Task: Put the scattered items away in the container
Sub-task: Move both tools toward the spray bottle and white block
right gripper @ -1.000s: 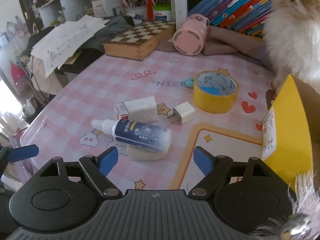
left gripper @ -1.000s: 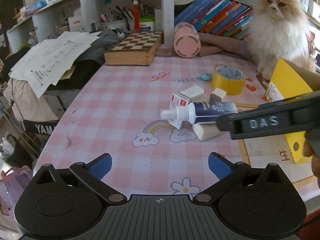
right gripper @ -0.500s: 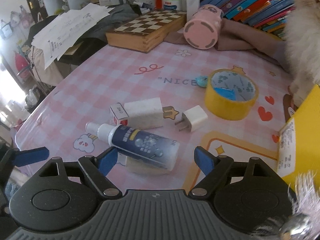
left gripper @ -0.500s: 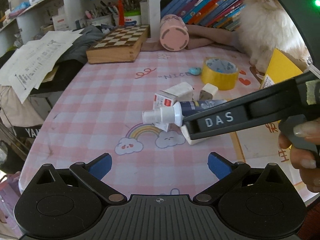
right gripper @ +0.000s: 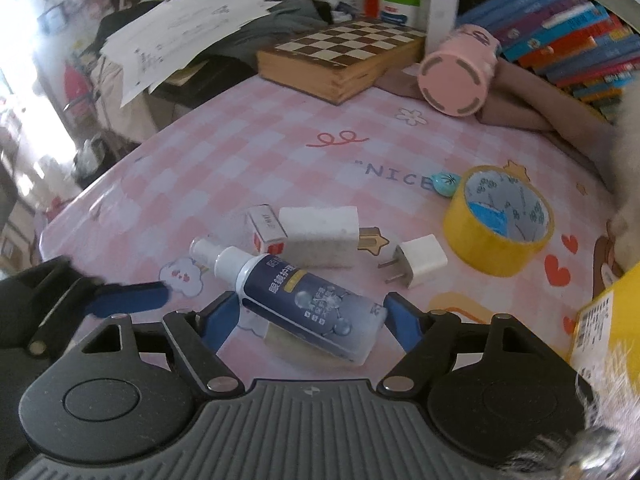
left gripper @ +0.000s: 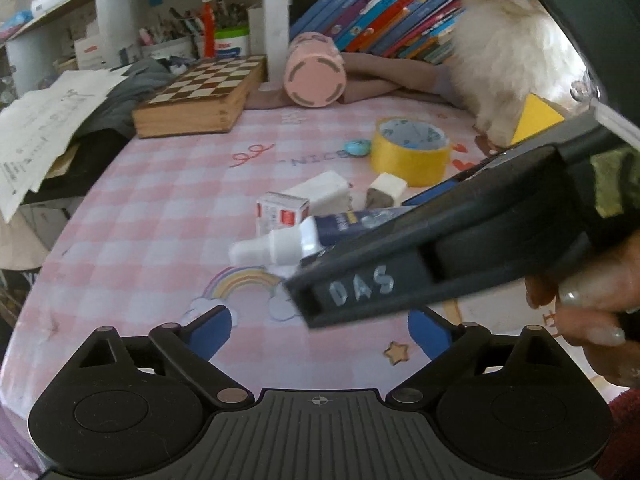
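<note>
A dark-blue spray bottle [right gripper: 308,300] with a white nozzle lies tilted on a beige block [right gripper: 276,334] on the pink checked tablecloth. My right gripper [right gripper: 312,318] is low over it. Its jaws are closing with the bottle between the blue fingertips, and no firm press shows. In the left wrist view the bottle [left gripper: 280,246] pokes out from behind the right gripper's black body [left gripper: 400,272]. My left gripper [left gripper: 320,332] hovers short of it, jaws closing on nothing. Its blue finger [right gripper: 128,300] shows at the left of the right wrist view. The yellow box [right gripper: 608,328] stands at the right.
A small red-and-white carton [right gripper: 266,228], a white block [right gripper: 320,236], a white plug [right gripper: 420,264], a yellow tape roll [right gripper: 500,224] and a small blue item [right gripper: 444,184] lie near. A chessboard box [right gripper: 340,56], a pink cup [right gripper: 456,80] and books stand behind. A fluffy cat [left gripper: 508,60] sits by the yellow box.
Both grippers came forward and down toward the bottle. The right fingers now flank the bottle and stand narrower. The right gripper's body covers more of the left wrist view.
</note>
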{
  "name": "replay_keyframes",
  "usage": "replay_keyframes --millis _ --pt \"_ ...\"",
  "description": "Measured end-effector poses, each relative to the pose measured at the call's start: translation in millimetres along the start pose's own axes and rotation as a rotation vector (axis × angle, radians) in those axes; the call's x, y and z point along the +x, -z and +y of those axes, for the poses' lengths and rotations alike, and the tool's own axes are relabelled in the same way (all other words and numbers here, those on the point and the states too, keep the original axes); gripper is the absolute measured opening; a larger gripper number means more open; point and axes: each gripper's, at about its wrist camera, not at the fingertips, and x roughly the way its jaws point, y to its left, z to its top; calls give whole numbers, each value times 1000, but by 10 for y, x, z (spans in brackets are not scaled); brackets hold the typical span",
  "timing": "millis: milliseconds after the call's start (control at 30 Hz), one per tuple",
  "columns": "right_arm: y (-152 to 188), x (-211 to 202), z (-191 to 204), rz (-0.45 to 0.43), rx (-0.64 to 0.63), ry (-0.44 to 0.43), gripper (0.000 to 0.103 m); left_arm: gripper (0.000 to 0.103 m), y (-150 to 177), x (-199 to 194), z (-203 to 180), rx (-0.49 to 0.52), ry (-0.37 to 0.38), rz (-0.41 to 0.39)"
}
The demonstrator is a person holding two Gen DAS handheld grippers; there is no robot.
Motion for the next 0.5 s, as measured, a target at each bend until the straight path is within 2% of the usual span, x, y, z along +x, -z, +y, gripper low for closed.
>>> replay_keyframes --millis 133,167,233,300,333,500 --pt "17 -101 -74 4 4 7 75 91 -26 66 -94 27 18 -19" --pt "23 -142 -109 0 18 8 55 90 -33 86 -114 31 20 -21" --pt "34 -238 -220 -14 78 -21 44 88 -54 130 -142 36 25 -22" --pt "41 -301 -284 -26 103 5 43 87 -70 171 -171 44 27 -23" --pt "46 -305 -304 -22 103 21 33 85 -75 193 -190 53 26 -23" --pt "82 -272 -396 4 134 4 33 82 -95 262 -253 83 22 -14"
